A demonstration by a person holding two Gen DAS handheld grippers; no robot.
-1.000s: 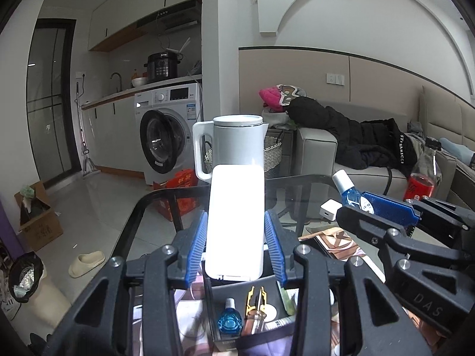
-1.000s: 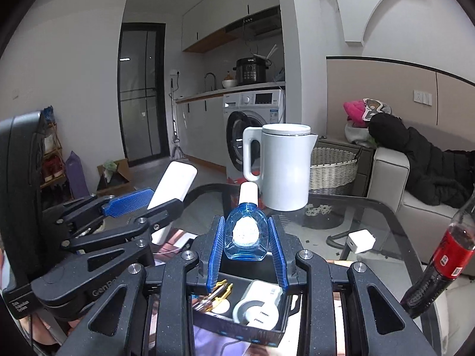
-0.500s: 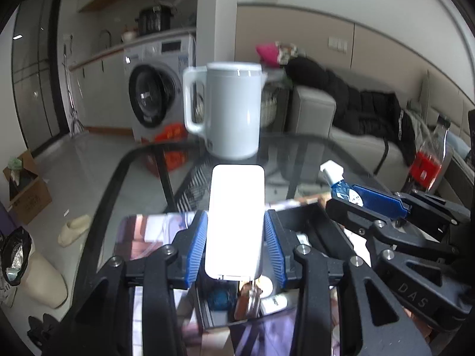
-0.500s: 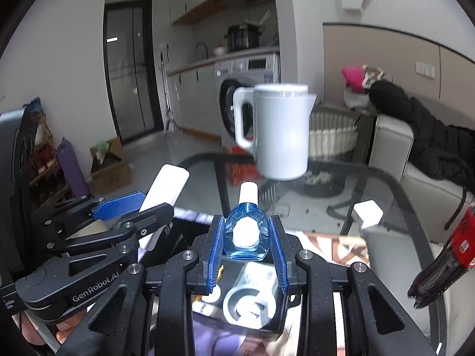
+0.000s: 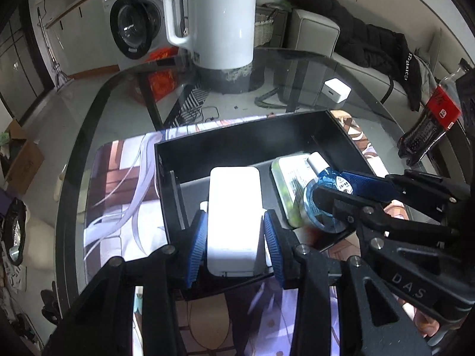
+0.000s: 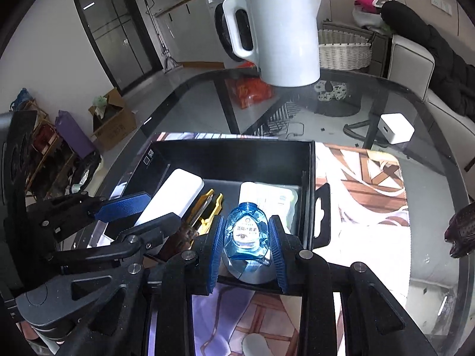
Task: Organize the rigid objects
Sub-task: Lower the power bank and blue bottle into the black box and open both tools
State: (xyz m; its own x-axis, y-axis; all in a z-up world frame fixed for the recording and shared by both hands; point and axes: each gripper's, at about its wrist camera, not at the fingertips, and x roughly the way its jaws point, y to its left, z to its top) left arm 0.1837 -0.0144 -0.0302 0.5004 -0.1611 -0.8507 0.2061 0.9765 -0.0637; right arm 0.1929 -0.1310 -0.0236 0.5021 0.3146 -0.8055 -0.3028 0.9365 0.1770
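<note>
- The left gripper point(image 5: 234, 234) is closed on a white rectangular block point(image 5: 233, 219), its blue pads pressed to the block's two long sides. The block hangs over the near middle of a black tray point(image 5: 237, 145).
- The right gripper point(image 6: 246, 243) is clamped on a small blue bottle point(image 6: 245, 235) with a white cap, held over the tray's near right part, above a white flat box point(image 6: 285, 198) lying there.
- The tray sits on a printed mat point(image 5: 118, 195) on a glass table point(image 5: 297, 68). A thin divider point(image 5: 175, 195) stands upright at the tray's left; yellow-handled pliers point(image 6: 207, 210) lie between the block and the bottle.
- Risk, as a judgement: the two grippers are close together over one tray, so lowering both at once could knock them against each other and jar either grip.
- The block could land on the pliers or tip the divider if released too far left.
- The bottle looks smooth and rounded; set down on the flat box, it may roll or topple.
- A white kettle point(image 5: 219, 20) stands on the far side of the table, well apart from the tray and unlikely to be struck.
</note>
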